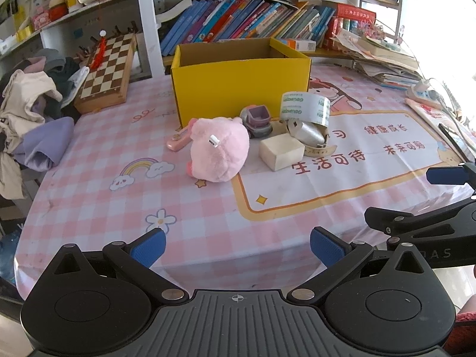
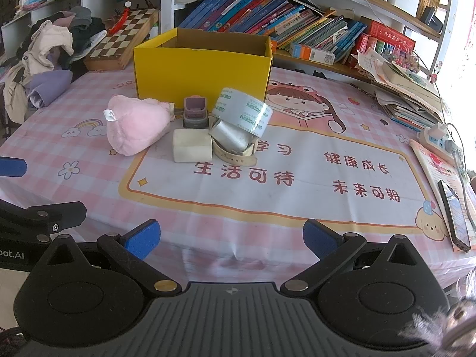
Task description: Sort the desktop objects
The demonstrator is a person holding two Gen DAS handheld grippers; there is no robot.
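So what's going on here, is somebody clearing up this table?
Sorting hasn't really started. A person holds two grippers, the left gripper and right gripper, both open and empty above the near table edge. The pink plush toy, tape roll, white block and small grey toy truck sit clustered on the tablecloth in front of the open yellow box.

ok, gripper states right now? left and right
Left gripper: open, holding nothing, hovering at the near table edge.
Right gripper: open, holding nothing, hovering at the near table edge.
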